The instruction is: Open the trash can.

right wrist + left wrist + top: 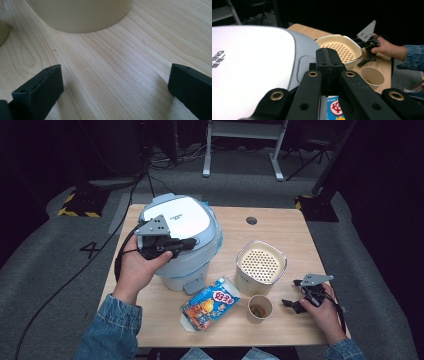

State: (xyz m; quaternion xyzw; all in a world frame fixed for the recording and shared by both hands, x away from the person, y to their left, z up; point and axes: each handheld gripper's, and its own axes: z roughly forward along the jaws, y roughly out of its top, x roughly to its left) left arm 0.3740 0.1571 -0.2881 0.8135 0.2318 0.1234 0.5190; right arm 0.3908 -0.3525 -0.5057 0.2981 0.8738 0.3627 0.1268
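A white and pale-blue air fryer point(182, 222) stands at the table's back left; its lid point(249, 65) has a raised button point(302, 67) near the front edge. My left gripper point(191, 242) is shut with nothing between its jaws, and its joined tips point(328, 53) hover right by that button. To the right sits a cream basket with a perforated plate point(260, 264) point(342, 48). My right gripper point(294, 294) rests low over the table's right front, open point(115, 75) and empty, pointing toward the basket's wall point(80, 15).
A paper cup point(260, 308) point(372, 76) with a little brown residue stands in front of the basket. A blue and orange snack packet point(210, 304) point(335, 108) lies at the front middle. The wooden table point(280, 227) has a cable hole point(251, 220) at the back.
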